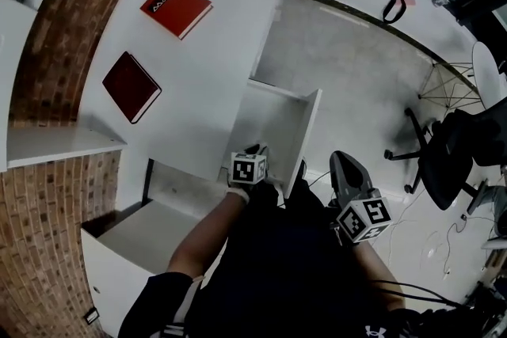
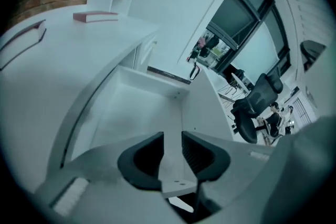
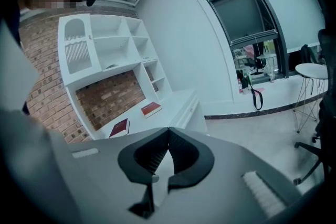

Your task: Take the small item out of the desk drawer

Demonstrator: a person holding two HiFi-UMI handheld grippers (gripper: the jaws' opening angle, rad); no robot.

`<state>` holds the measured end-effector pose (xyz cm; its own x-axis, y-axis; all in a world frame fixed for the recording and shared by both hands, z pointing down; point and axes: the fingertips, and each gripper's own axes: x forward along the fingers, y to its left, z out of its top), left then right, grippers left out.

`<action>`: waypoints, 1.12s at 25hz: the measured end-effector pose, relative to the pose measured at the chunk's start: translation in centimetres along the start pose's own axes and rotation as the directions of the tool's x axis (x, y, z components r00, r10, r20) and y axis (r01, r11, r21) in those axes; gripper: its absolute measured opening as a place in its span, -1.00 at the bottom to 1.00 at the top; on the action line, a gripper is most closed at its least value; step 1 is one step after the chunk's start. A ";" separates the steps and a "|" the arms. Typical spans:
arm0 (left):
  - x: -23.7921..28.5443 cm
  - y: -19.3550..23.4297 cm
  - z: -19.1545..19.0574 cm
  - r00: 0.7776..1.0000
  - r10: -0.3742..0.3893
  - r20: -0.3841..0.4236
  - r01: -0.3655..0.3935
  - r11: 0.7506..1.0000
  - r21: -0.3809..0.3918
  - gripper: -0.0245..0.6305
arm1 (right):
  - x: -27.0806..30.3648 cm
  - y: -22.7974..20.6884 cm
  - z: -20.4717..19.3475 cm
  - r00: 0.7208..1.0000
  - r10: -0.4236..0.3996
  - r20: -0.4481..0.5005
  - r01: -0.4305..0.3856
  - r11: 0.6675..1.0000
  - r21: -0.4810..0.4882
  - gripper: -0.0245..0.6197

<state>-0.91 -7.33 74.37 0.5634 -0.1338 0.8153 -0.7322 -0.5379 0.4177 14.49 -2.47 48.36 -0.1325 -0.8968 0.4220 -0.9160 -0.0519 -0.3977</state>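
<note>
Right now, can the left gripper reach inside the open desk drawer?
Probably yes: the left gripper is right at the drawer, jaws apart, and nothing covers it. No small item shows inside.

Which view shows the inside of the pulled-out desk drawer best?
The left gripper view: it looks straight into the drawer, showing floor and walls beyond the left gripper. The head view sees the drawer from above, its near end behind that gripper. The right gripper view shows none of its inside.

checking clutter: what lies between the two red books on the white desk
Bare white desk top between bright red book and dark red book; head view.
</note>
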 end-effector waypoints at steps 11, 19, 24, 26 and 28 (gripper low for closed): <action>7.6 2.6 -4.6 0.970 0.037 -0.239 -0.074 0.986 -0.148 -0.38 | -1.8 -3.8 -2.6 0.996 -0.069 -0.063 0.072 0.996 0.047 -0.91; 10.4 2.9 -7.8 0.943 -0.008 -0.333 -0.130 0.912 -0.389 -0.32 | -2.8 -4.8 -3.7 0.992 -0.094 -0.090 0.098 0.994 0.048 -0.91; 11.6 3.3 -8.2 0.924 0.023 -0.381 -0.166 0.923 -0.347 -0.38 | -3.7 -5.5 -4.2 0.987 -0.118 -0.107 0.124 0.991 0.056 -0.91; 11.9 3.3 -8.3 0.919 0.025 -0.394 -0.166 0.930 -0.328 -0.56 | -3.8 -5.7 -4.4 0.987 -0.120 -0.110 0.126 0.990 0.056 -0.91; 11.8 3.1 -8.3 0.920 0.018 -0.391 -0.152 0.937 -0.314 -0.59 | -4.0 -5.8 -4.3 0.987 -0.118 -0.107 0.125 0.991 0.055 -0.91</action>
<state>0.30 -3.68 88.64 0.3552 0.1929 0.9147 -0.8922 -0.2221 0.3933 18.72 3.31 52.53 -0.0627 -0.8324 0.5507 -0.9031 -0.1875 -0.3863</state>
